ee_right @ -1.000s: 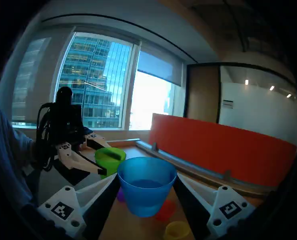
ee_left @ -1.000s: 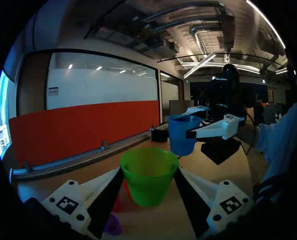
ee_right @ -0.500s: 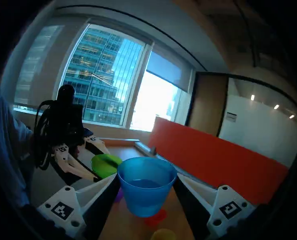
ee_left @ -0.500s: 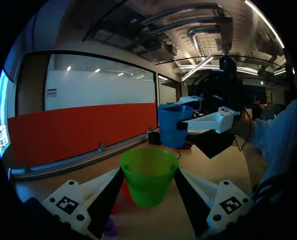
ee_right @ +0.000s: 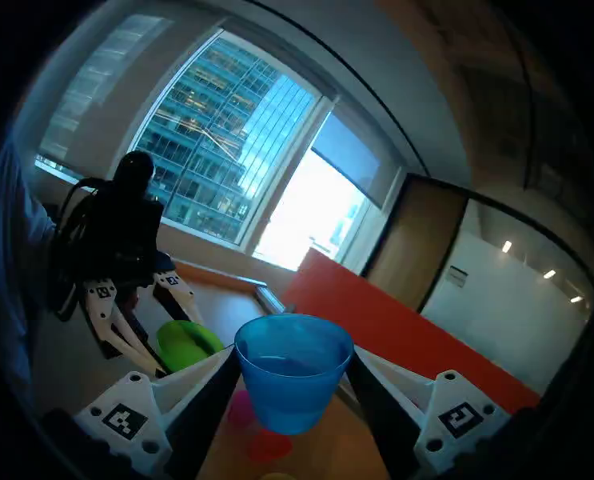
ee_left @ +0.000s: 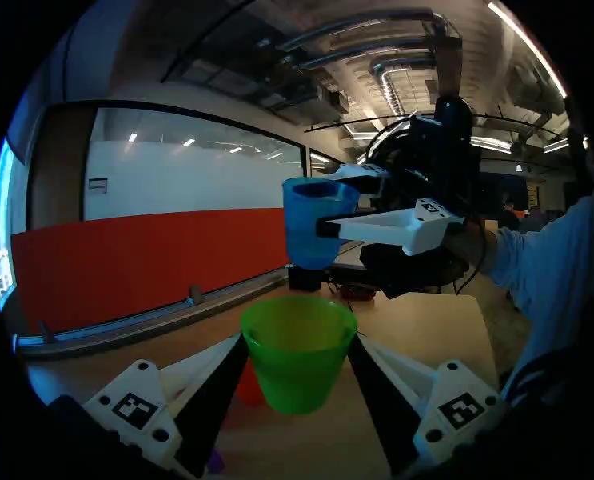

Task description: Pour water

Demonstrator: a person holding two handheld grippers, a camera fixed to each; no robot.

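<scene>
My left gripper (ee_left: 297, 372) is shut on a green cup (ee_left: 298, 352), held upright above the wooden table (ee_left: 424, 320). Up and slightly left of it hangs the blue cup (ee_left: 314, 220), clamped by my right gripper (ee_left: 320, 224) and tipped a little. In the right gripper view, the right gripper (ee_right: 293, 384) is shut on the blue cup (ee_right: 293, 372), which holds water. The green cup (ee_right: 183, 344) sits lower left there, between the left gripper's fingers (ee_right: 125, 336). The two cups are apart.
An orange partition (ee_left: 153, 256) with a metal rail runs along the table's far side. Small red (ee_left: 250, 384) and pink (ee_right: 239, 406) cups lie on the table below. A sleeve (ee_left: 552, 264) reaches in from the right. Large windows (ee_right: 217, 160) stand behind.
The right gripper has lifted the blue cup higher and brought it closer over the green cup, tilting as it went. The left gripper and green cup stayed put.
</scene>
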